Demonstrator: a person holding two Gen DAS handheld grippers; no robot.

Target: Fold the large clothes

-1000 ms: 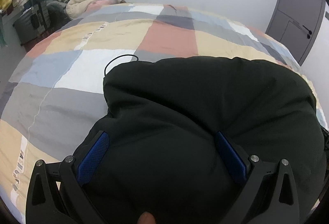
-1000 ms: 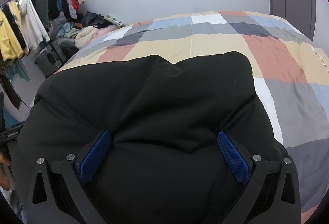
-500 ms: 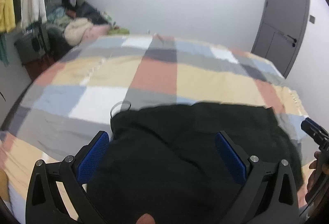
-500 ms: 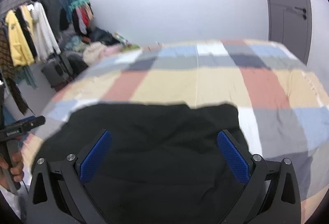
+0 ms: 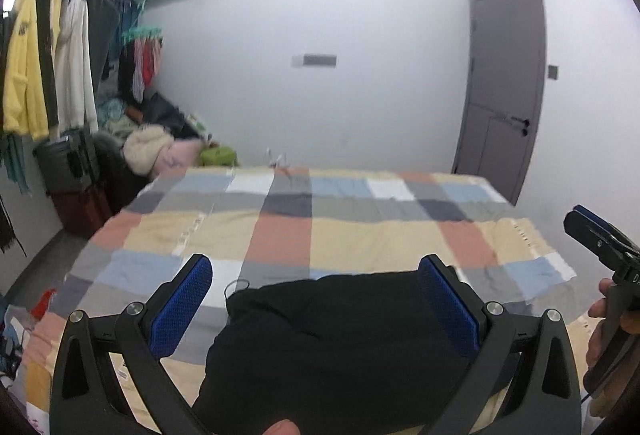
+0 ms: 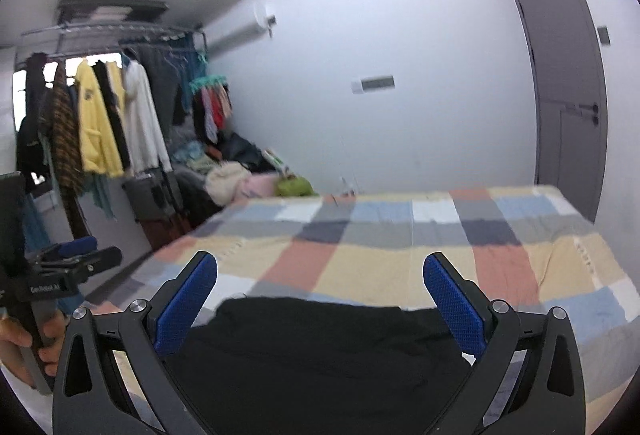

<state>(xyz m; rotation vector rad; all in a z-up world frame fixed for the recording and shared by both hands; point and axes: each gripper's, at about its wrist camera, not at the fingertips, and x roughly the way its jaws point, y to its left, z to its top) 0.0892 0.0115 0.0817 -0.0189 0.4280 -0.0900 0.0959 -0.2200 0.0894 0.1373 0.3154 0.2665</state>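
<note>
Black garment (image 5: 344, 347) lies bunched in a dark, rounded heap at the near edge of the bed (image 5: 360, 235), on the checked cover, a thin cord loop poking out at its far left corner. Left claw (image 5: 316, 301) and right claw (image 6: 320, 301) both spread wide above it, blue pads clear of the cloth, holding nothing. Clothes rack (image 6: 100, 107) and laundry pile (image 6: 240, 175) sit left of the bed, grey door (image 5: 504, 87) on the right.
</note>
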